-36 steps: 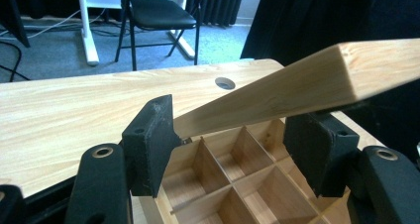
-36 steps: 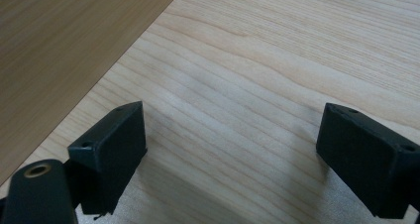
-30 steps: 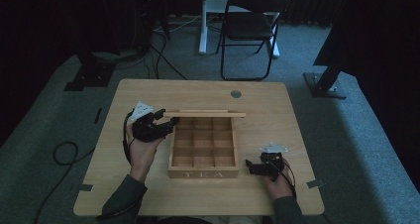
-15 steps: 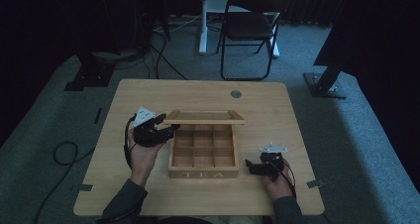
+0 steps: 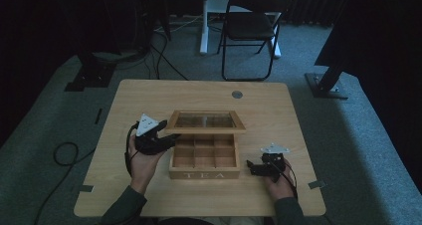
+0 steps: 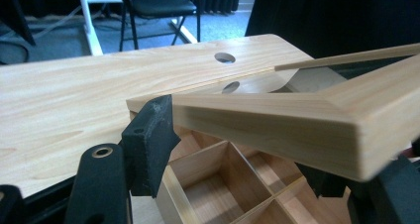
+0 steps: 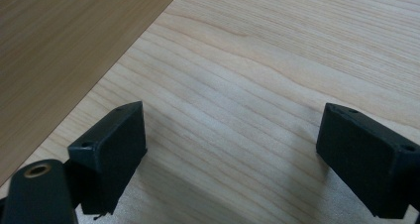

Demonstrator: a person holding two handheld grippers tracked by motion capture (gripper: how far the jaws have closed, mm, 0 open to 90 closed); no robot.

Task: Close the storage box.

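Observation:
A wooden tea box (image 5: 204, 174) with several open compartments (image 6: 208, 184) sits mid-table, "TEA" on its front wall. Its glass-paned lid (image 5: 205, 129) hangs tilted forward over the box, hinged at the back. My left gripper (image 5: 168, 138) is shut on the lid's left front corner; in the left gripper view the lid's frame (image 6: 277, 125) lies between the jaws of that gripper (image 6: 235, 157). My right gripper (image 5: 252, 168) rests on the table just right of the box, open with nothing between its fingers. The right gripper view shows that gripper (image 7: 237, 154) over bare table (image 7: 277, 60), the box's side wall (image 7: 59, 50) to its left.
A round cable hole (image 5: 237, 94) lies in the table behind the box. A folding chair (image 5: 251, 26) and a white desk leg (image 5: 204, 21) stand beyond the far edge. A cable (image 5: 64, 153) loops on the carpet at left.
The lid has swung down and forward from nearly upright to a shallow tilt over the box, with my left gripper following it. The right gripper has stayed put.

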